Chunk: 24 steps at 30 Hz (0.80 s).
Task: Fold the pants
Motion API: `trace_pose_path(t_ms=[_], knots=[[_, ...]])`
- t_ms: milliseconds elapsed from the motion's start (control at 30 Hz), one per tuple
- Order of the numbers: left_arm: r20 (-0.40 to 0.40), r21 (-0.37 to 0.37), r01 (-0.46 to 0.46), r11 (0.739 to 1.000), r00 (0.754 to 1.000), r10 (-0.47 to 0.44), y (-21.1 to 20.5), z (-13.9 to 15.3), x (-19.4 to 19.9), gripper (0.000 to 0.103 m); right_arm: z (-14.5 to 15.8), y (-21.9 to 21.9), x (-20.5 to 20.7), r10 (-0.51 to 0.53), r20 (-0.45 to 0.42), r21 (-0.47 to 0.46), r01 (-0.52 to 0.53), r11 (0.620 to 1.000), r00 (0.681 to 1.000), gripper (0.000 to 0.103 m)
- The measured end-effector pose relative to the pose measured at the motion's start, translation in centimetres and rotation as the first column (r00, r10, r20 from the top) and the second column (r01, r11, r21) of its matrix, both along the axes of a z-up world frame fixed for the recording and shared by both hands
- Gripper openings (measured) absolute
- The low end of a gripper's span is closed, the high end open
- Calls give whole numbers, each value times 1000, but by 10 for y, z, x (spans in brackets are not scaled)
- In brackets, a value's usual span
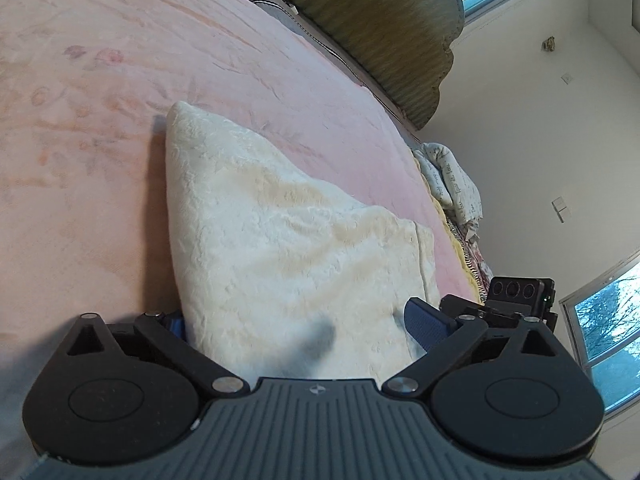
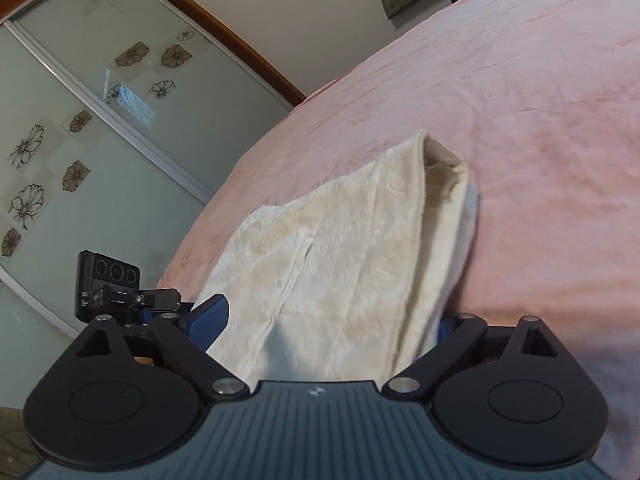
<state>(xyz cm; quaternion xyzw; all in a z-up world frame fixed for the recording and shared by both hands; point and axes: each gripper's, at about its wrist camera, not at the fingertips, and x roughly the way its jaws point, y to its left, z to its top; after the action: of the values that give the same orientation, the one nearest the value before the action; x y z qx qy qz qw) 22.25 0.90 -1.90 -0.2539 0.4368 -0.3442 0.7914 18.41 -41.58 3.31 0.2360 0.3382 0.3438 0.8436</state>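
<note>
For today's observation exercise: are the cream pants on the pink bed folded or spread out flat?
Folded. The cream pants lie in doubled layers on the pink bed cover, with stacked edges at the far end. How many folds cannot be told.

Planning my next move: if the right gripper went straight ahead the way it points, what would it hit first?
The cream pants, most likely: they lie between the open right gripper fingers and stretch ahead along its line on the pink bedspread.
</note>
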Motion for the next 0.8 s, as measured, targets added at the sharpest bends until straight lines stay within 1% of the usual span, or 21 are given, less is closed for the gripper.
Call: trace_pose_path(t_ms=[33,133,200,233,267,300,333,367,400,433,500,533,600,667,767,800], knots=[[13,13,-4,1000,1000,4,-1,1,-1,99,1,4,2,2,4,-3,-2,1000,1000,103],[83,79,-31,996,996,24,-4,2,-11,88,1,10,-2,-19,19,-29,20,999,1000,103],[122,129,-53,990,992,37,-7,4,-18,72,-1,11,-8,-22,45,-32,24,999,999,103],[134,152,-65,986,990,45,-8,4,-20,68,-2,10,-11,-13,63,-37,15,999,998,103],[146,173,-76,982,988,51,-9,5,-22,61,-3,11,-11,-7,70,-39,10,999,998,102],[156,197,-87,976,986,56,-11,6,-23,55,-2,11,-11,-13,61,-39,16,999,998,98],[162,212,-94,973,985,60,-11,6,-22,49,-1,11,-11,-42,49,-47,45,998,998,93],[163,210,-99,973,984,65,-10,6,-22,45,2,13,-11,-67,44,-77,71,995,997,74],[158,208,-113,972,984,80,-10,5,-23,37,4,15,-12,-93,54,-138,100,985,994,44],[155,202,-124,971,983,93,-8,5,-23,35,4,14,-14,-104,62,-176,114,978,993,41],[158,176,-146,973,980,118,-6,5,-25,25,3,10,-18,-102,57,-141,109,984,993,29],[170,174,-154,973,978,124,-7,7,-27,23,4,10,-21,-107,65,-145,115,983,992,27],[221,185,-163,969,968,120,-3,13,-36,14,11,17,-27,-110,97,-173,126,977,989,21],[260,181,-166,969,959,116,-3,19,-43,10,22,27,-33,-107,140,-197,134,971,984,18],[303,169,-176,970,946,118,1,32,-50,10,38,35,-45,-89,199,-205,130,970,976,18],[329,173,-189,967,936,124,3,38,-53,10,45,39,-46,-81,216,-206,127,970,973,18]])
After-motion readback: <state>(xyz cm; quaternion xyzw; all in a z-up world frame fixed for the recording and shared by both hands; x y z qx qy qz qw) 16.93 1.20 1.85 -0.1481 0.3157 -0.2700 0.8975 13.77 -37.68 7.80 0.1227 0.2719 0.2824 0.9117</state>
